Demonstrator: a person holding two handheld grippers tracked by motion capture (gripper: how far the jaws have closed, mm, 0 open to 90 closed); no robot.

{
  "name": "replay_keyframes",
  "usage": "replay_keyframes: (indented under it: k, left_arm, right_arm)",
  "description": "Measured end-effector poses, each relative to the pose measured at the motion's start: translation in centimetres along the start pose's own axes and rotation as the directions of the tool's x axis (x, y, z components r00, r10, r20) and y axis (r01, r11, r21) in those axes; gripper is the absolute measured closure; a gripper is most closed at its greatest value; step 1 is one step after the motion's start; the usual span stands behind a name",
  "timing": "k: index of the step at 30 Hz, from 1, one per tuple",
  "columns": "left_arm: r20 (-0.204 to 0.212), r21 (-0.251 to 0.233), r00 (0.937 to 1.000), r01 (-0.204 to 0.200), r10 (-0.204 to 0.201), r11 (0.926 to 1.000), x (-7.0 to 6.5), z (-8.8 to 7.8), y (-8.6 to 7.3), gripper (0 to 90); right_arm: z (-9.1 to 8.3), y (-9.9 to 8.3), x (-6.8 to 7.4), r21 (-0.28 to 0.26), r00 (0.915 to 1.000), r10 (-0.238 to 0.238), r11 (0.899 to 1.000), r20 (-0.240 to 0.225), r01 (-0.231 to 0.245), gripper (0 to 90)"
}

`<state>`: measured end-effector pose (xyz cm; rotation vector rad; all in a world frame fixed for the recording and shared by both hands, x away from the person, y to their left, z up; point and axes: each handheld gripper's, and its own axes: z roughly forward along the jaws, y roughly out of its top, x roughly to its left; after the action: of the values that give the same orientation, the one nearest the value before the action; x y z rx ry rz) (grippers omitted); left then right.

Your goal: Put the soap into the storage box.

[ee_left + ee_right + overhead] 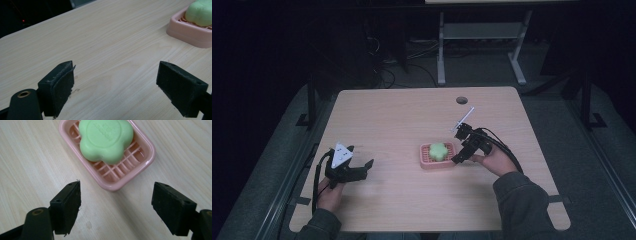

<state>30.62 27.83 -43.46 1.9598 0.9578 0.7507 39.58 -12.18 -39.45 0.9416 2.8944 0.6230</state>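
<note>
Claw [116, 205] wide, just short of soap dish [140, 163]

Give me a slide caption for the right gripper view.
Open right gripper poised just short of a green flower-shaped soap in its pink slatted dish.

The black two-jaw left gripper [362, 167] is held low at the left side, its jaws spread wide and nothing gripped between them. It is grasped from behind by the left hand [329, 192], with a dark sleeve at the forearm. The black two-jaw right gripper [458, 159] is held by the right hand [494, 161], jaws likewise parted and pointed leftward.
</note>
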Motion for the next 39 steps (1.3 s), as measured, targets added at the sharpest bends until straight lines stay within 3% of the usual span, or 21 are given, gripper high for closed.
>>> replay_keyframes:
  k: [11,39]
  left_arm:
    - [0.0,0.0,1.0,0.0,0.0,1.0,0.0,0.0,0.0,14.2]
    - [0.0,0.004,1.0,-0.006,0.006,1.0,-0.1,0.1,0.0,14.2]
  right_arm:
    - [-0.5,-0.8,0.2,-0.005,1.0,0.001,1.0,0.01,-0.001,23.4]
    - [-0.7,-5.2,0.1,-0.014,0.9986,0.054,0.998,0.002,-0.054,23.6]
